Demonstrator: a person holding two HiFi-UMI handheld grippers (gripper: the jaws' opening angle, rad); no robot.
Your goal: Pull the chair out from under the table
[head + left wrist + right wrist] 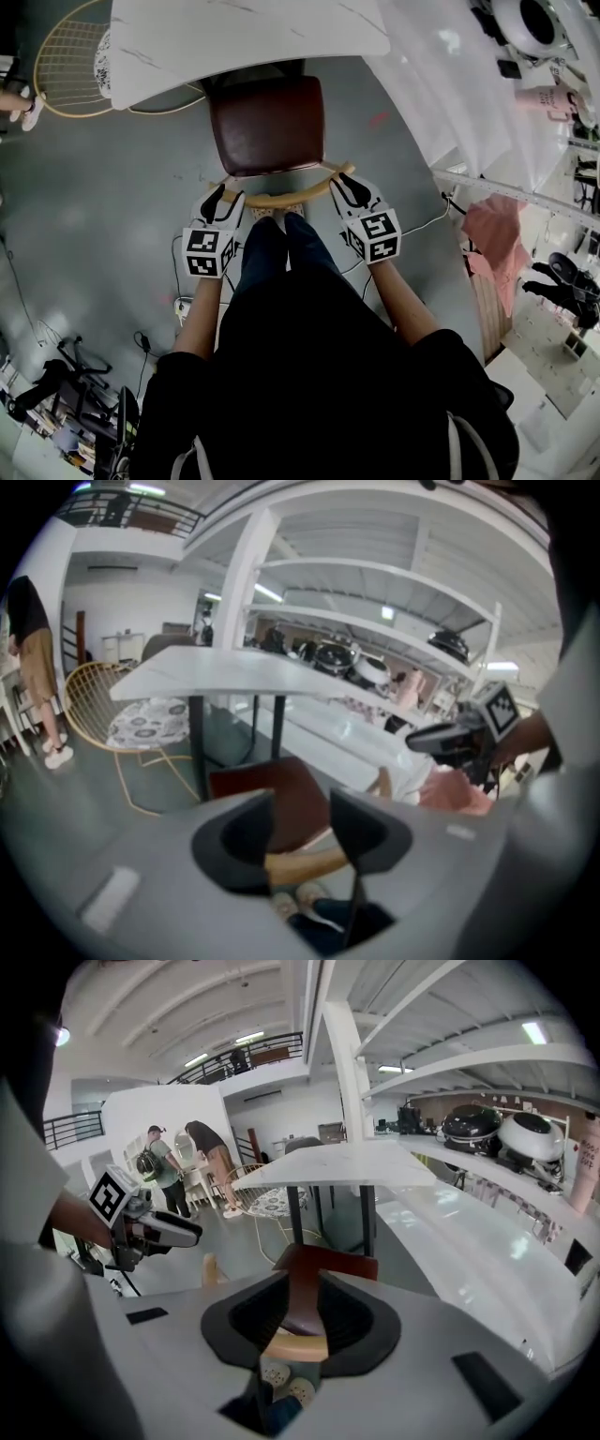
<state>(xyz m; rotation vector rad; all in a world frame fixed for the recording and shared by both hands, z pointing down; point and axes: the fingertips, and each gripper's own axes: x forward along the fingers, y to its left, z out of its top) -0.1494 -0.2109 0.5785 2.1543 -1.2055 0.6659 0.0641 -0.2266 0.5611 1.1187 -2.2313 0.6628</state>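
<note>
The chair's dark red seat (267,122) is partly tucked under the white marble table (234,33). Its curved wooden backrest (281,197) faces me. My left gripper (223,199) is at the backrest's left end. In the left gripper view its jaws (300,827) stand apart, with the wooden rail (305,862) crossing low in the gap. My right gripper (349,187) is at the right end. There the jaws (302,1312) are only narrowly parted, and the rail (295,1344) shows at the bottom of the slit. Neither pair visibly presses on the wood.
A gold wire chair (80,56) with a patterned cushion stands left of the table. A long white counter (450,84) runs along the right, with a pink cloth (492,230) beside it. Cables (178,272) lie on the grey floor at left. My feet (272,220) are just behind the backrest.
</note>
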